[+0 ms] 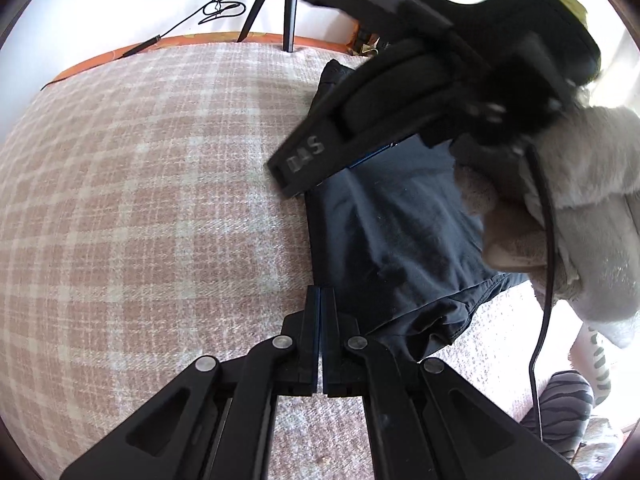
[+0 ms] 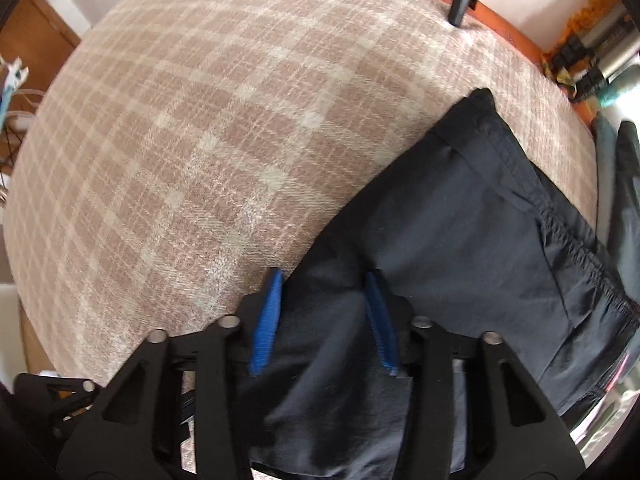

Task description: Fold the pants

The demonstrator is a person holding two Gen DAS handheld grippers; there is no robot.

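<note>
Plaid woven blanket (image 2: 200,140), smooth dark pants (image 2: 460,216)

pants (image 2: 460,216) on blanket (image 2: 200,140), right of its middle, chair legs (image 1: 288,20) behind

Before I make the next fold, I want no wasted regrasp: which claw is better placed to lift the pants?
Probably the right claw: it is open with the dark pants between its fingers. The left claw is shut at the fabric's edge.
</note>
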